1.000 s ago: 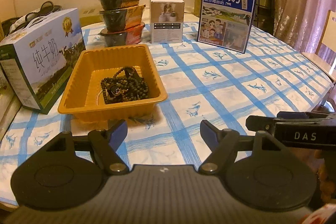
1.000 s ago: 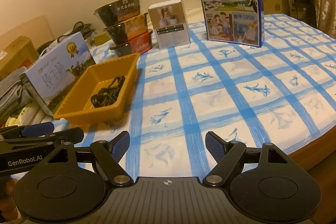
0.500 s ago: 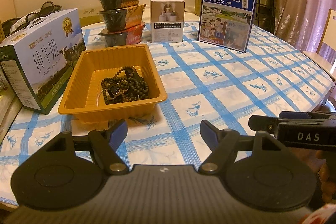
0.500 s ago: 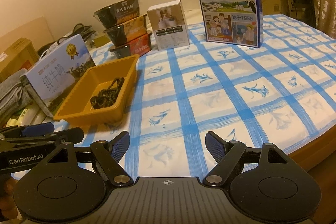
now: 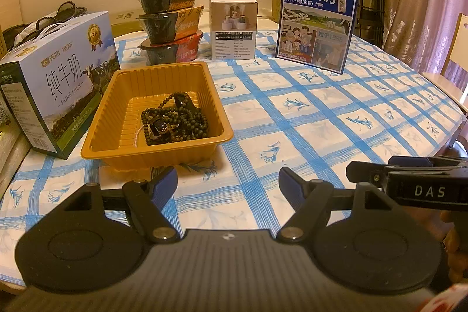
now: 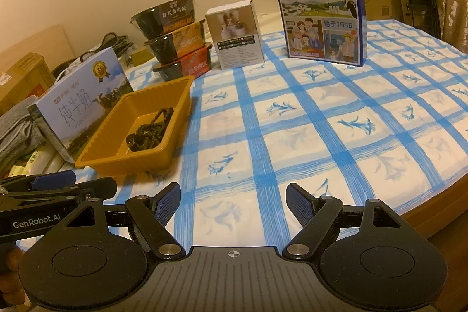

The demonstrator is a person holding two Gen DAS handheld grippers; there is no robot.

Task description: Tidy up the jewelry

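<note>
An orange plastic tray [image 5: 128,154] stands on the blue-checked tablecloth, left of centre. A heap of dark beaded strings [image 5: 178,122] lies in its near right part, with a dark glossy piece among the beads. My left gripper [image 5: 227,180] hovers open just in front of the tray with nothing between its fingers. My right gripper [image 6: 232,193] is open too, over bare cloth to the right of the tray [image 6: 122,163] and its beads [image 6: 152,129]. Each gripper's side shows at the edge of the other's view: the right gripper [image 5: 380,165] and the left gripper [image 6: 82,184].
A pale milk carton box [image 5: 58,89] stands against the tray's left side. Behind the tray are three stacked food bowls [image 5: 169,22], a small white box [image 5: 234,28] and a blue milk box [image 5: 316,22]. The table's round edge [image 6: 438,201] curves at the right.
</note>
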